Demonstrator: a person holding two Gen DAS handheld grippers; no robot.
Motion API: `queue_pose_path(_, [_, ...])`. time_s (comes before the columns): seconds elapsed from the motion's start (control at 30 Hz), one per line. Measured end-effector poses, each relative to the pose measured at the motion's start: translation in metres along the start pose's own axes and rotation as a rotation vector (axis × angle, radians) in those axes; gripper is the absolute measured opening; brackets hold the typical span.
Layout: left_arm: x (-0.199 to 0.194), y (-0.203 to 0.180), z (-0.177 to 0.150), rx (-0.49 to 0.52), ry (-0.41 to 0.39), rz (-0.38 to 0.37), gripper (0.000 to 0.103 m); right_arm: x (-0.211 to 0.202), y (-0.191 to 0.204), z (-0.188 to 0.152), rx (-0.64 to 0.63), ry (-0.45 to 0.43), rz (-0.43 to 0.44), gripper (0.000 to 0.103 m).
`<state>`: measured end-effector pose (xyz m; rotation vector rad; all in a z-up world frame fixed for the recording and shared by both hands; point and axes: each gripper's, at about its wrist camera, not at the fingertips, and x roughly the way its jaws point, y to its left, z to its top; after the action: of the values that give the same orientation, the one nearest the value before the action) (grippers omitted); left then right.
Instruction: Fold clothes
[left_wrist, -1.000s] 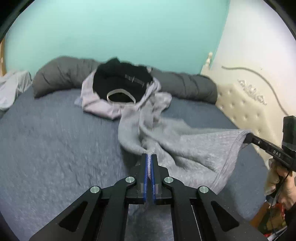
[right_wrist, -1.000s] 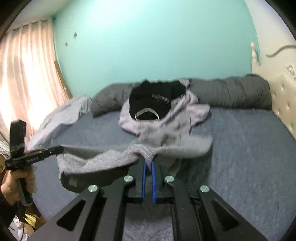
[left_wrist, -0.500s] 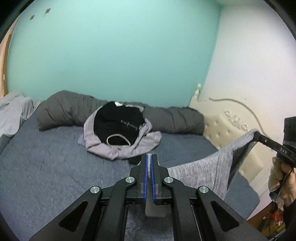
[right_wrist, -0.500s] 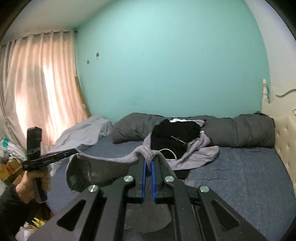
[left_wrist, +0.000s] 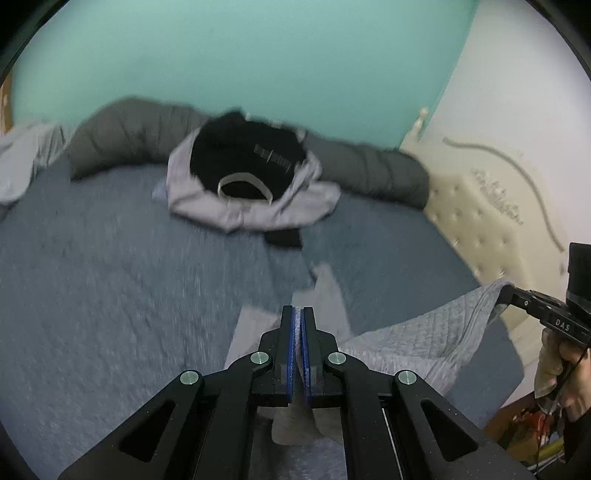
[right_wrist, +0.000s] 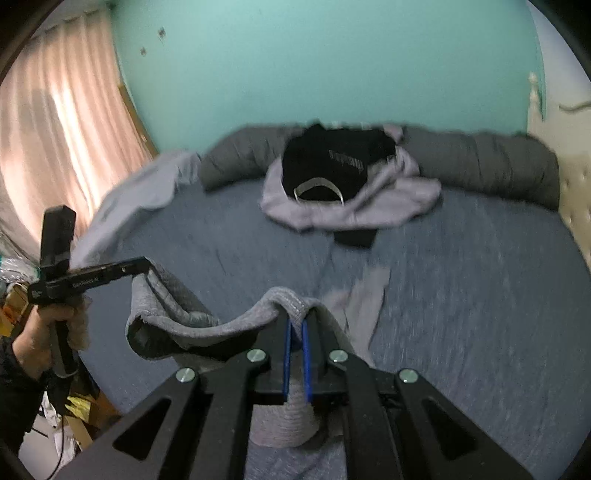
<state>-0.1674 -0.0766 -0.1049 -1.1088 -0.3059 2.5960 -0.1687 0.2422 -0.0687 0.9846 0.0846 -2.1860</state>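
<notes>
A grey knit garment (left_wrist: 417, 343) hangs stretched between my two grippers, above the blue-grey bed (left_wrist: 110, 280). Its lower part trails forward onto the sheet (right_wrist: 365, 295). My left gripper (left_wrist: 298, 313) is shut on one edge of the garment. In the right wrist view the left gripper (right_wrist: 146, 268) appears at the left, held by a hand, with the cloth draped from its tip. My right gripper (right_wrist: 295, 320) is shut on a hemmed edge folded over its fingers. In the left wrist view the right gripper (left_wrist: 505, 291) pinches the far corner.
A pile of clothes (left_wrist: 243, 206), black on lilac-grey, lies at the back of the bed against a dark grey rolled duvet (left_wrist: 125, 136). A cream tufted headboard (left_wrist: 480, 221) stands right, a curtain (right_wrist: 55, 129) and pale bedding (right_wrist: 140, 192) left. Clutter (right_wrist: 81, 406) sits on the floor.
Both grippers have dropped from a high lift toward the bed, still holding the garment. Its lower part now rests on the sheet instead of hanging free.
</notes>
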Motion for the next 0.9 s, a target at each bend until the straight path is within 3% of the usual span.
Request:
queue_pose_path(0.27, [0.088,0.02,-0.039,-0.017,0.144,0.034,0.003,0.084,-0.049,-0.043,0.076,0.172,-0.07,0.008])
queue_pose_path(0.53, [0.133,0.031,-0.058,-0.047,0.204,0.039,0.003,0.117,-0.072,-0.07,0.047,0.251,-0.18,0.013])
queue_pose_path(0.57, [0.136,0.032,-0.06,-0.048,0.207,0.038,0.003,0.118,-0.074,-0.071,0.051,0.253,-0.194,0.014])
queue_pose_path(0.63, [0.14,0.032,-0.062,-0.049,0.211,0.036,0.003,0.118,-0.077,-0.072,0.056,0.239,-0.207,0.03])
queue_pose_path(0.7, [0.143,0.032,-0.063,-0.047,0.212,0.036,0.003,0.116,-0.068,-0.072,0.018,0.223,-0.173,0.034])
queue_pose_path(0.9, [0.147,0.032,-0.063,-0.051,0.217,0.037,0.003,0.12,-0.032,-0.072,-0.111,0.199,-0.067,0.035])
